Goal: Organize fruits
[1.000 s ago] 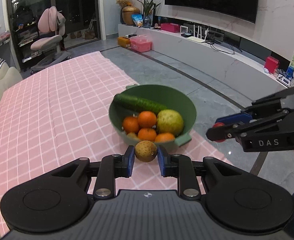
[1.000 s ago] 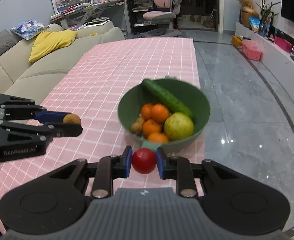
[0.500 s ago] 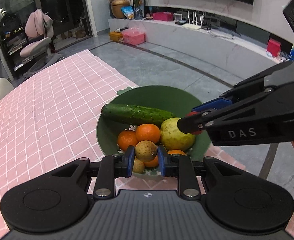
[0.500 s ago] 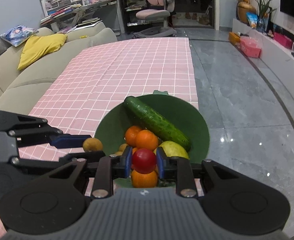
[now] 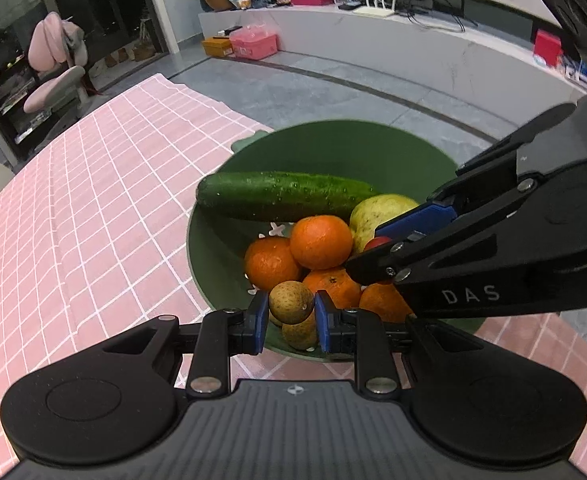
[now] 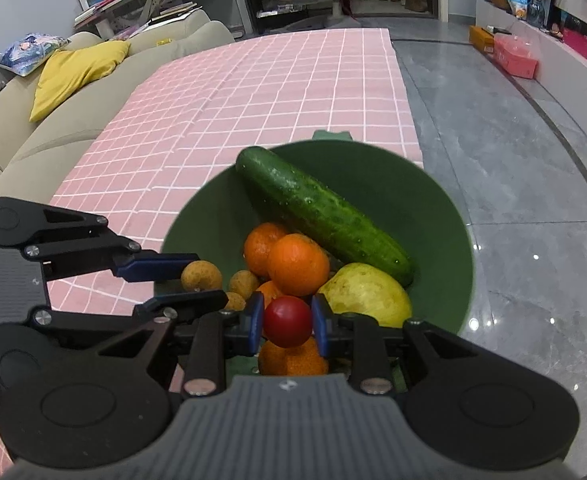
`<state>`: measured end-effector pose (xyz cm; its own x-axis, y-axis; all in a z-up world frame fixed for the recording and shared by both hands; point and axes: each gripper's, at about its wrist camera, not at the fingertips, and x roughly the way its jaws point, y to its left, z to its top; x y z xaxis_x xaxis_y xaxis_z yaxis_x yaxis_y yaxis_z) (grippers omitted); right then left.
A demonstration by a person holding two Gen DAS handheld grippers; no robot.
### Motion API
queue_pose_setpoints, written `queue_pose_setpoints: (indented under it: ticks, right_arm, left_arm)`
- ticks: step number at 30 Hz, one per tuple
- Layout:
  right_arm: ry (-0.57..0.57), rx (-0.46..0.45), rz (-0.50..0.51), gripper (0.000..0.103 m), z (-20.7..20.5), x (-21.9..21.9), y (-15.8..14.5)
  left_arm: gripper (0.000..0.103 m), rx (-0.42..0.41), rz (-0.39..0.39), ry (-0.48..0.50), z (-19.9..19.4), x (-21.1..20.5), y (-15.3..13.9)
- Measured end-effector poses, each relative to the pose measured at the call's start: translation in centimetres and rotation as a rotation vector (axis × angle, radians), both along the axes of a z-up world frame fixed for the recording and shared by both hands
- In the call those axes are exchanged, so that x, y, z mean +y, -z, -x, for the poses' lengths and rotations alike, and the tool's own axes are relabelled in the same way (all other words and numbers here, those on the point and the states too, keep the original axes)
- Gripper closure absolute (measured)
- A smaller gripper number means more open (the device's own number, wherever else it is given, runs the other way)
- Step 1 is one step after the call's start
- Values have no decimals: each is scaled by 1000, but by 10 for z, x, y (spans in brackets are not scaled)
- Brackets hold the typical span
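Placement is the step in hand, judging by how both grippers hang over the green bowl (image 5: pixel 333 148), which sits at the edge of the tabletop (image 5: pixel 93 220) with its pink checked cloth.

On the left side, the left gripper (image 5: pixel 291 316) is clenched on a small brown fruit (image 5: pixel 291 302), held just above the near rim of the bowl. Directly under it lie 2 more brown fruits of the same kind, so a good release drops it beside them rather than on the oranges (image 5: pixel 321 242), where it would likely roll. Lowering until it nearly touches the pile before opening should keep it from bouncing out over the close rim.

In the middle of the bowl, 4 or so oranges are heaped, with a cucumber (image 6: pixel 321 212) lying across the far side and a yellow-green pear-like fruit (image 6: pixel 367 294) to the right.

On the right side, the right gripper (image 6: pixel 288 324) is grasping a small red fruit (image 6: pixel 288 321), poised over the nearest orange and just left of the pear-like fruit. The hollow between those 2 looks like the safest seat. Both grippers are very close, their fingers nearly crossing, so opening 1 at a time and lifting straight up would avoid a knock.
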<state>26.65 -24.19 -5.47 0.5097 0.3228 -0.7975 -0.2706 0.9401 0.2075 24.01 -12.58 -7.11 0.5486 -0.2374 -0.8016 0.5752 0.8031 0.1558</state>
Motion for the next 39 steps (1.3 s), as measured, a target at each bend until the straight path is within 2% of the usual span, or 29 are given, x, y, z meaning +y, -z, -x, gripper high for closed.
queue_pose_setpoints:
  ticks: [4, 8, 17, 19, 21, 22, 24, 25, 26, 27, 28, 29, 31, 39]
  right_arm:
    - [-11, 9, -7, 81, -5, 2, 5]
    - [-21, 26, -3, 81, -10, 7, 9]
    - [-25, 148, -2, 80, -30, 11, 16]
    - [-25, 151, 1, 80, -31, 11, 13]
    - [-19, 136, -2, 79, -28, 10, 7]
    - [-14, 127, -5, 76, -27, 8, 3]
    - [13, 95, -2, 62, -21, 4, -8]
    - [41, 64, 13, 47, -17, 0, -15]
    - [73, 31, 19, 37, -12, -5, -24]
    - [94, 12, 6, 33, -8, -10, -31]
    - [122, 1, -18, 30, -3, -16, -37]
    - [140, 0, -33, 30, 0, -21, -41]
    - [173, 6, -45, 26, 8, -28, -48]
    - [185, 25, 23, 12, 44, -39, -57]
  left_arm:
    - [76, 4, -25, 19, -2, -5, 6]
    - [75, 11, -18, 23, -2, -6, 7]
    - [73, 14, -45, -2, -9, -4, 6]
    - [70, 26, -26, -20, -10, -3, 3]
    - [59, 24, 3, -55, -9, 1, -4]
    - [55, 17, 17, -73, -7, 3, -8]
    - [43, 13, 67, -128, -4, 9, -19]
    - [37, 22, 121, -176, -2, 15, -26]
    - [9, 37, 166, -228, 0, 20, -31]
    - [0, 48, 211, -275, 1, 24, -36]
    - [0, 56, 272, -332, 5, 30, -42]
    - [0, 72, 299, -367, 8, 33, -45]
    - [0, 101, 311, -407, 15, 33, -50]
    - [0, 117, 235, -456, 50, 20, -57]
